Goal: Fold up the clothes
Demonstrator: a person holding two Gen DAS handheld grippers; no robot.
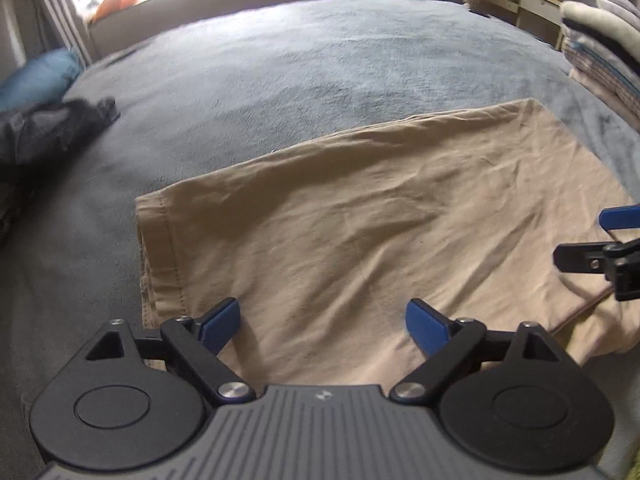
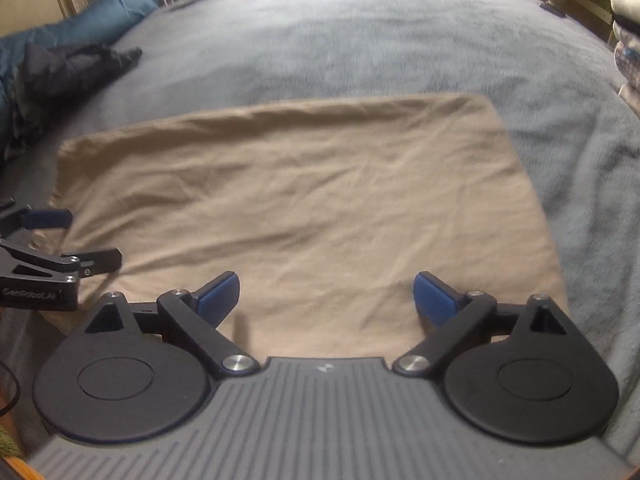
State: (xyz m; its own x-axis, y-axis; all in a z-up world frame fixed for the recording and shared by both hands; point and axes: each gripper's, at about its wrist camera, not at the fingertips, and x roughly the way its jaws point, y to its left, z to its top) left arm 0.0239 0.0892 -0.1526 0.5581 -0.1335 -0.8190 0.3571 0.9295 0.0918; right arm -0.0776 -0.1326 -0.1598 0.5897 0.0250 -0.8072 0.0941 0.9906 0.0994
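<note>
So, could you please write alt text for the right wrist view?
A folded tan garment lies flat on a grey blanket, with the open right gripper empty above its near edge. The left gripper shows at the left edge; dark clothing lies beyond.

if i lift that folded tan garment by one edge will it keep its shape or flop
The tan garment would probably flop: it is thin, creased cloth lying limp on the grey blanket. Its stacked layers at the hemmed end would likely slide apart. It looks light, so one edge should lift easily.

Folded trousers lie on the blanket, dark garment far left.
</note>
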